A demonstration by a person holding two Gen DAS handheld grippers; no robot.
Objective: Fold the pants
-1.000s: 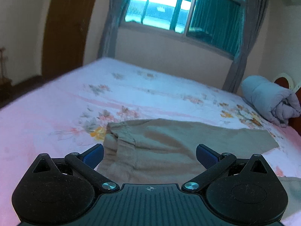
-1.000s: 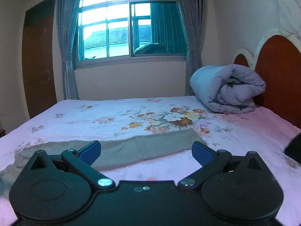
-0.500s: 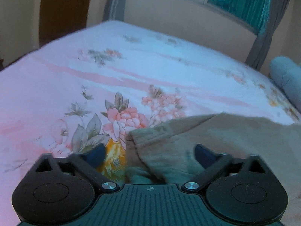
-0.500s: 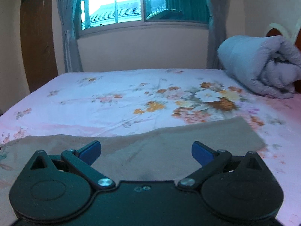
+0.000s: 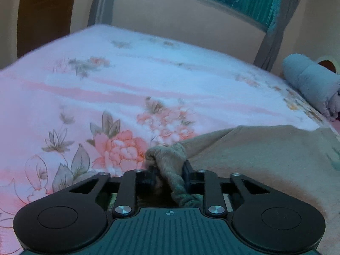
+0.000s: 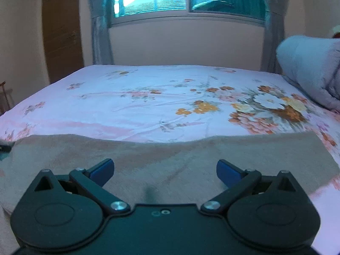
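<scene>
Khaki pants lie flat on the floral bed sheet. My left gripper is shut on a bunched corner of the pants at their left end, the cloth pinched between the jaws. In the right wrist view the pants stretch across the frame as a long flat leg. My right gripper is open, its blue fingertips spread low over the pant leg, with no cloth between them.
A rolled grey quilt lies at the right by the headboard; it also shows in the left wrist view. A window with grey curtains is on the far wall and a brown door stands at left.
My left gripper dropped to the pants' left corner and shut on it. My right gripper moved down and forward over the pant leg and stayed open.
</scene>
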